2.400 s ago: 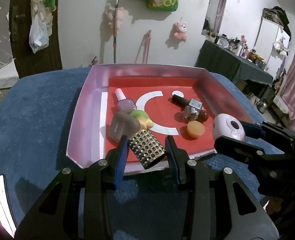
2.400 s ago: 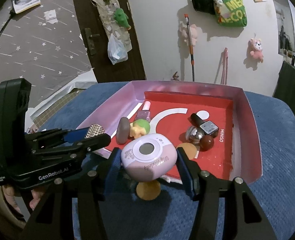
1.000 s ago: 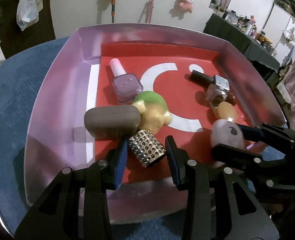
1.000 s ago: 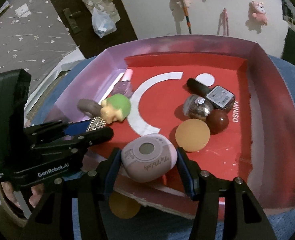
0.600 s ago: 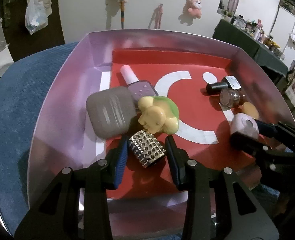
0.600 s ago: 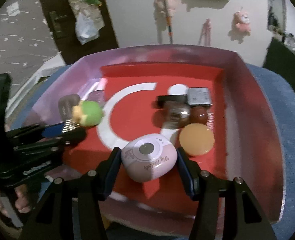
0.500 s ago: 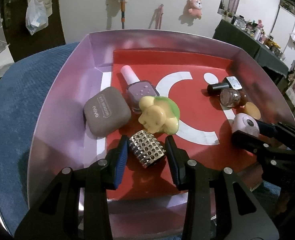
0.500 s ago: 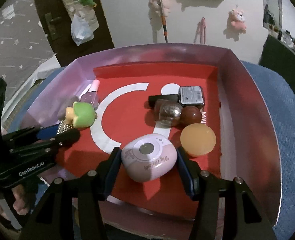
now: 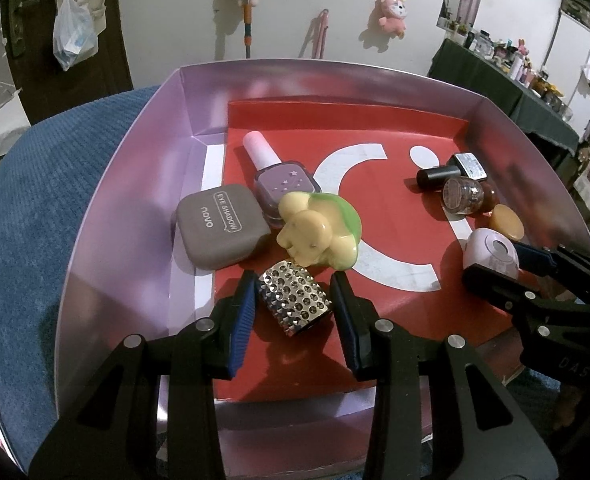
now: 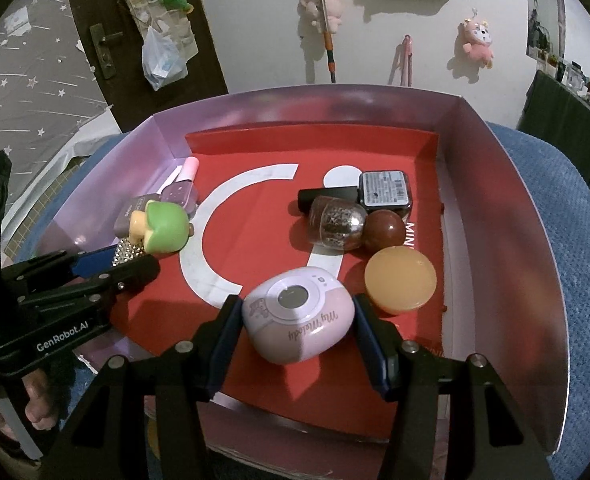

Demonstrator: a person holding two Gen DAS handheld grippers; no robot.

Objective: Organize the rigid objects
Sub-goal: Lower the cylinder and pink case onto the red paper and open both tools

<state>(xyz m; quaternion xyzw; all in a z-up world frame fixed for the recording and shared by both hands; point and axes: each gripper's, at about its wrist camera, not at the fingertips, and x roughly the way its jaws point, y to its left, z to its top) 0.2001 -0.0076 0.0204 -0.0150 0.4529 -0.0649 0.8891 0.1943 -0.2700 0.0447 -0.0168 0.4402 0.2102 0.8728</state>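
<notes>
Dim indoor light from above casts soft shadows on the box's red floor [image 9: 391, 152]; glare washes its lilac walls [image 10: 495, 184]. Fisheye distortion bends and darkens every corner, while the studded cylinder [image 9: 295, 298] glints sharply.

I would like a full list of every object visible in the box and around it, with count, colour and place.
box: 1, purple walls, red floor, on blue cloth
eye shadow case: 1, grey, left part
nail polish bottle: 1, purple, pink cap, behind case
toy figure: 1, yellow and green, centre-left
dark bottle: 1, black cap, right rear
glitter jar: 1, right
ball: 1, brown, right
disc: 1, orange, right front
studded cylinder: 1, silver, in left tool
pink case: 1, in right tool
</notes>
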